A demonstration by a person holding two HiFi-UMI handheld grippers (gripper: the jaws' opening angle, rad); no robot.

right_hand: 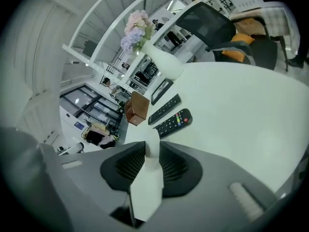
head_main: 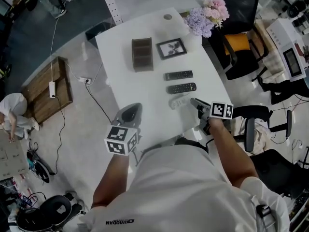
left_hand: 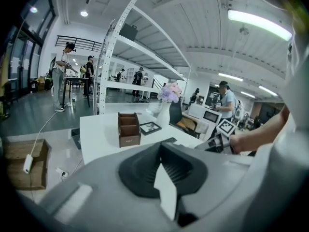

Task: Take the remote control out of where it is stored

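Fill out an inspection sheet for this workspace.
Surface: white table, mostly bare.
Job's things: wooden organizer, no remote seen inside; plain black remote and black remote with coloured buttons lie flat near it; white remote, gripped.
Clutter: picture frame; vase of flowers.
Grippers: left gripper jaws together, empty, by the table's near edge; right gripper closed on the white remote, low over the table.
Cables: none on the table; power strip with leads on the floor at left.
Surroundings: office chair, wooden pallet, person crouching far left.
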